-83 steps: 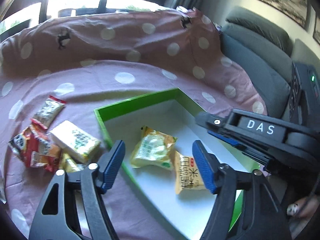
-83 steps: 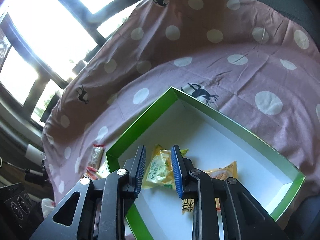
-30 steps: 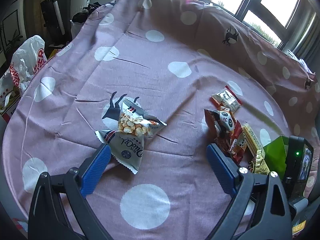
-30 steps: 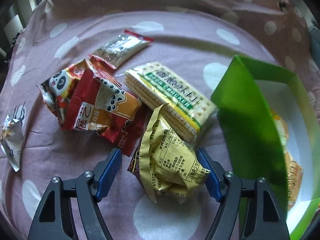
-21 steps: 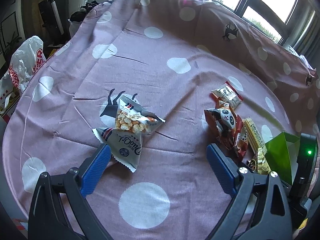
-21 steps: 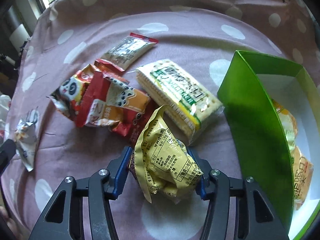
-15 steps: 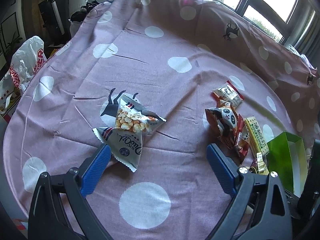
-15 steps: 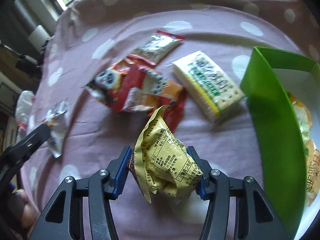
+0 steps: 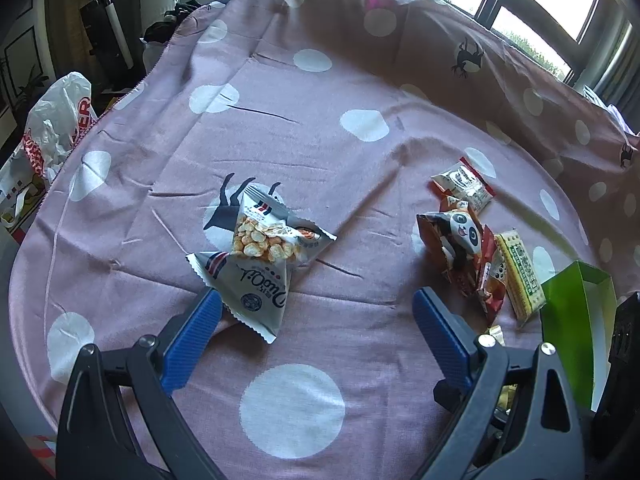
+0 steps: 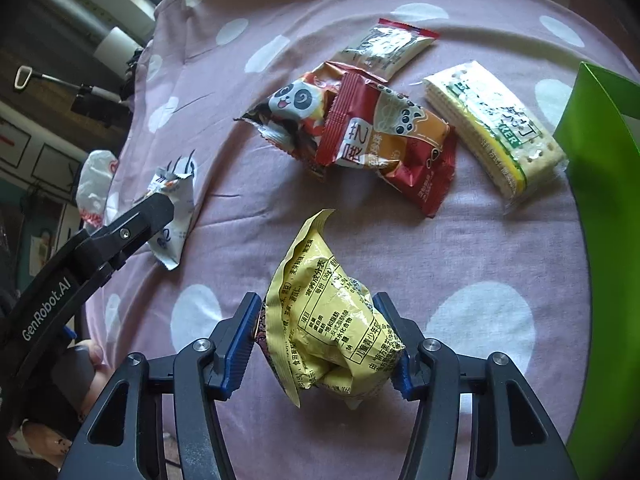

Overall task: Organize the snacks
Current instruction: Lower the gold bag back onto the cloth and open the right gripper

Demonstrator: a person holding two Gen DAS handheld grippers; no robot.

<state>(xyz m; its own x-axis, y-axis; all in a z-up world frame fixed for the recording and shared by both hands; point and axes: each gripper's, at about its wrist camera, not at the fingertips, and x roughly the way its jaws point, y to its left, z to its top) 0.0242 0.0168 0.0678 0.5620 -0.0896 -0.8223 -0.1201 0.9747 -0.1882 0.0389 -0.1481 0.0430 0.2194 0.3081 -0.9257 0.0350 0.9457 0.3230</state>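
Observation:
My right gripper (image 10: 320,316) is shut on a yellow snack packet (image 10: 328,320) and holds it above the pink dotted cloth (image 10: 460,248). Beyond it lie a red panda packet (image 10: 360,132), a cracker pack (image 10: 492,120) and a silver sachet (image 10: 384,46). The green box (image 10: 600,200) stands at the right. My left gripper (image 9: 316,312) is open, low over the cloth, with its left finger beside a grey-white snack bag (image 9: 260,256). The same bag shows in the right wrist view (image 10: 172,200).
In the left wrist view the panda packet (image 9: 460,240), cracker pack (image 9: 520,276), silver sachet (image 9: 464,184) and green box (image 9: 576,320) lie at the right. A white plastic bag (image 9: 48,136) hangs off the table's left edge. Windows are behind.
My right gripper closed on the yellow packet and lifted it back from the pile. My left gripper swung from the box over to the grey-white bag and has held still since.

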